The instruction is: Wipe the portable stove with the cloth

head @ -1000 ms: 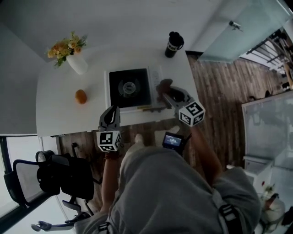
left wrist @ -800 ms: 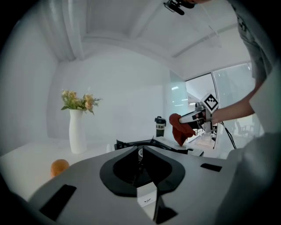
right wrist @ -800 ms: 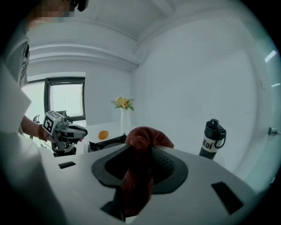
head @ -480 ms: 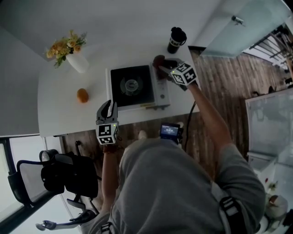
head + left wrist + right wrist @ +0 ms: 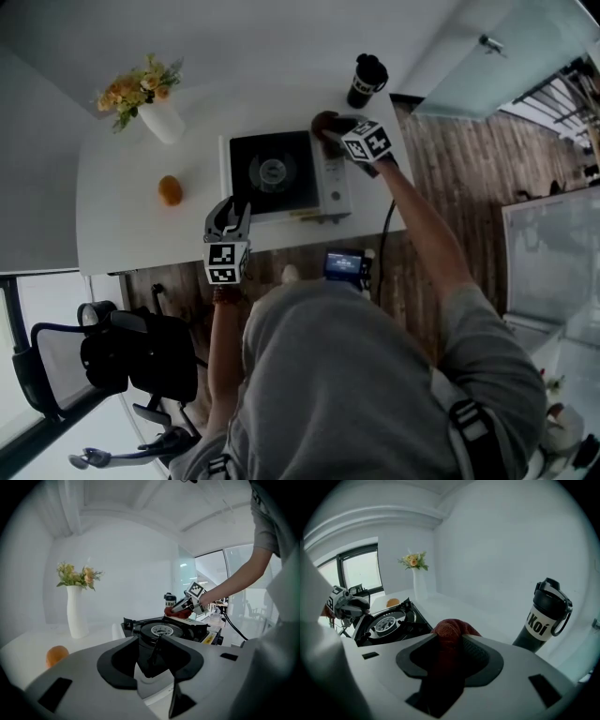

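The portable stove (image 5: 281, 176) has a black burner top and a white right-hand panel, and stands mid-table. My right gripper (image 5: 336, 131) is at its far right corner, shut on a dark red cloth (image 5: 324, 122) that bulges from between the jaws (image 5: 452, 632). The cloth rests at the stove's far right edge (image 5: 176, 613). My left gripper (image 5: 228, 216) hovers at the table's front edge by the stove's front left corner. Its jaws are opening and nothing lies between them (image 5: 154, 654). The burner ring (image 5: 161, 630) lies straight ahead of it.
A black bottle (image 5: 367, 81) stands just behind the right gripper (image 5: 546, 613). A white vase of flowers (image 5: 159, 120) and an orange (image 5: 170, 190) sit on the table's left part. An office chair (image 5: 112, 356) stands at the near left on the wooden floor.
The right gripper has carried the cloth from the stove's front right corner to its far right corner. The left gripper's jaws have parted and it has shifted slightly towards the stove.
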The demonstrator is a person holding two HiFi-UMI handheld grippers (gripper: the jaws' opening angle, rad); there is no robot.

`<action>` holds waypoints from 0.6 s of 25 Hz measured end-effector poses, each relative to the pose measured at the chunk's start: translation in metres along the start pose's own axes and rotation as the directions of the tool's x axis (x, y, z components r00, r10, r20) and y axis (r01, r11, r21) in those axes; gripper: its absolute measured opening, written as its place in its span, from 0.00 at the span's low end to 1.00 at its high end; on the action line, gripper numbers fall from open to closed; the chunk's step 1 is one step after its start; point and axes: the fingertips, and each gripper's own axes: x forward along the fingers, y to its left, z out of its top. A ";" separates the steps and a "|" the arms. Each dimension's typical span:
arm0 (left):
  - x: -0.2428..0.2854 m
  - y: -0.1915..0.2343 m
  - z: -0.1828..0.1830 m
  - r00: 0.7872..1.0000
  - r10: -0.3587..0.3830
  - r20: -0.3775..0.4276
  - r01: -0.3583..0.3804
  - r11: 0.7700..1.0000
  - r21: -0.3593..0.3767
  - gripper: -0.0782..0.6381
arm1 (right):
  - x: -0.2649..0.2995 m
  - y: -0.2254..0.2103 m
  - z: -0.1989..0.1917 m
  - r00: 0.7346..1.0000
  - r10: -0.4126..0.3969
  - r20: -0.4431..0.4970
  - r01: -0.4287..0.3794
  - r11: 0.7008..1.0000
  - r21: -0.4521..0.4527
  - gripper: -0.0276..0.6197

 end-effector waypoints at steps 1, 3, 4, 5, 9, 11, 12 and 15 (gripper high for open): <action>0.001 -0.001 -0.001 1.000 -0.004 -0.004 0.004 1.000 0.004 0.36 | 0.000 0.002 0.000 1.000 -0.004 0.007 0.004 1.000 -0.010 0.30; 0.001 -0.002 -0.001 1.000 -0.005 -0.010 0.005 1.000 0.010 0.37 | 0.000 0.004 -0.002 1.000 -0.008 0.020 0.008 1.000 -0.010 0.30; 0.002 -0.002 -0.002 1.000 -0.006 -0.010 0.007 1.000 0.010 0.37 | 0.000 0.004 -0.002 1.000 -0.009 0.026 0.009 1.000 0.000 0.30; 0.002 -0.002 -0.002 1.000 -0.008 -0.010 0.008 1.000 0.010 0.37 | 0.000 0.004 -0.002 0.999 -0.010 0.033 0.009 1.000 0.013 0.29; 0.004 -0.003 -0.003 1.000 -0.006 -0.009 0.007 0.999 0.039 0.37 | -0.003 0.004 -0.005 0.998 -0.019 0.055 0.016 0.998 0.059 0.28; 0.004 -0.004 -0.004 1.000 -0.002 -0.012 0.003 0.999 0.052 0.37 | -0.005 0.005 -0.007 0.998 -0.025 0.059 0.021 0.997 0.071 0.27; 0.004 -0.004 -0.004 1.000 0.000 -0.015 0.000 0.998 0.057 0.37 | -0.006 0.006 -0.008 0.998 -0.027 0.059 0.023 0.997 0.074 0.27; 0.005 -0.003 -0.006 1.000 0.012 -0.021 -0.011 0.998 0.063 0.37 | -0.009 0.010 -0.010 0.998 -0.030 0.063 0.025 0.996 0.081 0.27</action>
